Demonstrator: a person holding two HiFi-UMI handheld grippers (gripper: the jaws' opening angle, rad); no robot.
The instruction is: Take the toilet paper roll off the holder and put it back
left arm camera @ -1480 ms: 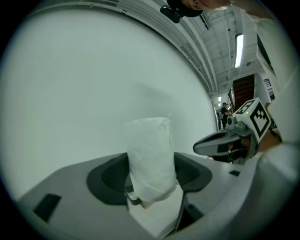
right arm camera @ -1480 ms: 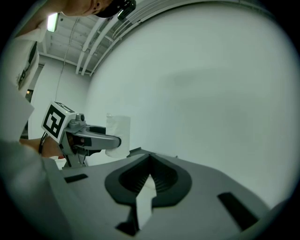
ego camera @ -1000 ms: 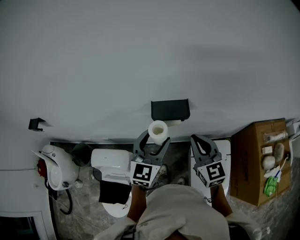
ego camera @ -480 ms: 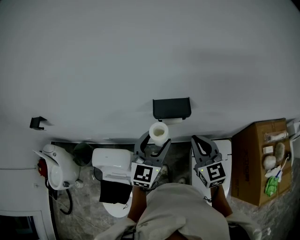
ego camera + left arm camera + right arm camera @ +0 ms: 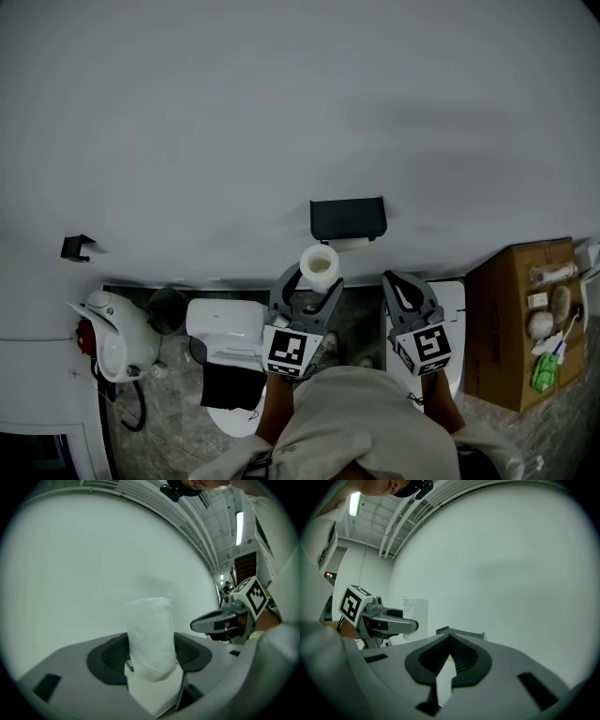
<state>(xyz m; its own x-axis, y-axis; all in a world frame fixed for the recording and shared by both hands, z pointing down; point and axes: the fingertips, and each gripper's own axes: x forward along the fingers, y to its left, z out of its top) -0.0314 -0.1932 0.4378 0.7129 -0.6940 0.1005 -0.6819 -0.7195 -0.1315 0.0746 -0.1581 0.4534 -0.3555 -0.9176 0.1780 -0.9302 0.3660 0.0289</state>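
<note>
**Roll off the holder, pinched in the left tongs**

Head view: one toilet paper roll (image 5: pixel 320 265) sits at centre, clamped by the left gripper (image 5: pixel 309 278), just below the one black holder (image 5: pixel 348 217). At the right edge, one cardboard box (image 5: pixel 497 319) holds several small items.

Left gripper view: the jaws pinch the roll, which stands upright.

Right gripper view: the right gripper (image 5: pixel 450 640) has its jaws pressed together, with nothing between them.

No legible text; left tool (image 5: pixel 309 279) and right tool (image 5: pixel 397 280) bear only square markers.
</note>
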